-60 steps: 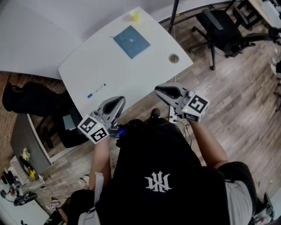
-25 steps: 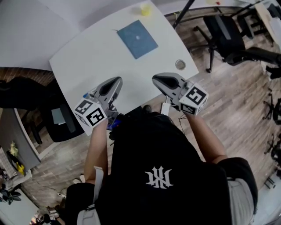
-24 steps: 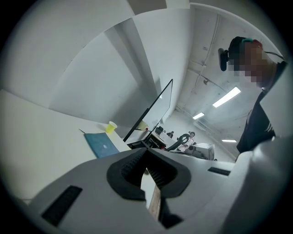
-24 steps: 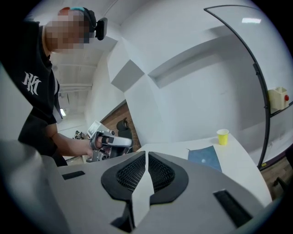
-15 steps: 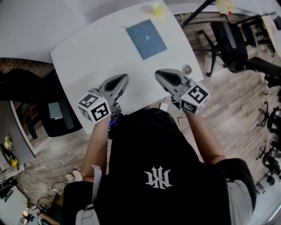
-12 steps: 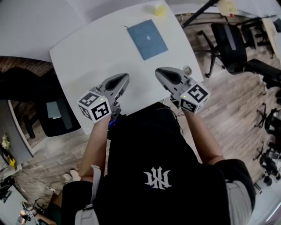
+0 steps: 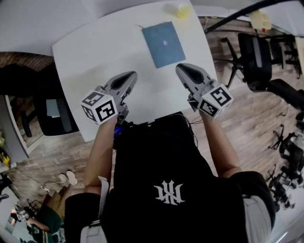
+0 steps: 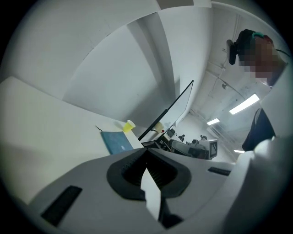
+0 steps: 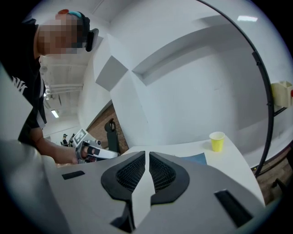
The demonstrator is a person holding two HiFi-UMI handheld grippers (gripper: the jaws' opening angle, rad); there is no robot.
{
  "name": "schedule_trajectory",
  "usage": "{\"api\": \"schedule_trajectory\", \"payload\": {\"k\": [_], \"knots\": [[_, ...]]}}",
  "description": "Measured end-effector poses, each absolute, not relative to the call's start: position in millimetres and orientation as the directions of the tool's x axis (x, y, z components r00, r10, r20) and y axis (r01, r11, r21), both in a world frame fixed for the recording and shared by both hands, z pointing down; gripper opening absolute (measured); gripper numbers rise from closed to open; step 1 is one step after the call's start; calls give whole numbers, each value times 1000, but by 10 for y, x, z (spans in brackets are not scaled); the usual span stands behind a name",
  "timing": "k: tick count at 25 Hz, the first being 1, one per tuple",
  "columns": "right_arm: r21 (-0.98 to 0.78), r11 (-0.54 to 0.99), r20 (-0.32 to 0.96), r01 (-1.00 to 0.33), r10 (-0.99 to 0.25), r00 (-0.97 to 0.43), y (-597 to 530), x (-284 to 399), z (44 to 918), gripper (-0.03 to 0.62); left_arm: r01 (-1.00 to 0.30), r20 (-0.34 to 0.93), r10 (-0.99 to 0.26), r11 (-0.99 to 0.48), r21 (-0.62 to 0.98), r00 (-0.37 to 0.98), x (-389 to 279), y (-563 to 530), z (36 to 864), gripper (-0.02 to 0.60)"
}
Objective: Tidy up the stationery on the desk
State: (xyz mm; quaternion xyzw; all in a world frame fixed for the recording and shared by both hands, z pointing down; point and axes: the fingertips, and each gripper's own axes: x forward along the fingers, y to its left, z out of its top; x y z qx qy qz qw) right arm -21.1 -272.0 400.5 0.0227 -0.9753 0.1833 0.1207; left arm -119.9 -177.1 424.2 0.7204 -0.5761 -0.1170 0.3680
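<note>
A blue notebook [image 7: 164, 44] lies flat on the white desk [image 7: 95, 52], and a yellow paper cup [image 7: 183, 10] stands at the far corner. My left gripper [image 7: 129, 76] hovers over the desk's near part, jaws shut with nothing between them. Level with it to the right, my right gripper [image 7: 182, 68] is also shut and empty, close to the notebook's near edge. The left gripper view shows the notebook [image 8: 116, 142] and cup [image 8: 129, 125] ahead of the left gripper [image 8: 146, 154]. Beyond the right gripper [image 9: 147, 157] stands the cup [image 9: 217, 140]. No pen is visible.
Black office chairs [image 7: 259, 52] stand on the wooden floor to the right of the desk. Another dark chair [image 7: 54, 116] sits at the desk's left edge. A thin black pole [image 9: 263, 105] rises by the far right corner. A white wall lies behind the desk.
Both grippers have moved forward from the near edge to over the desk, still shut. The blue pen seen earlier near the left gripper is no longer visible.
</note>
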Motion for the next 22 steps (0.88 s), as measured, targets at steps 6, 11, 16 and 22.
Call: {"api": "schedule_trajectory", "payload": {"k": [6,11,16,22], "knots": [[-400,916,229,-34,64,-971,-3087,-224,4201,44,-746,315,-916,26,665,249,-1221,-2045,4447,3],[-418,908,281,-28,99,-954,-3367,-298,4513,44,-754,353,-911,76,653,215,-1223,-2238,4561,3],[-406,913,356,-40,118,-927,-3578,-368,4796,44,-748,384,-904,122,653,188,-1267,-2377,4733,3],[-406,912,411,-65,119,-904,-3760,-374,5045,46,-740,427,-888,172,651,169,-1201,-2556,4987,5]]}}
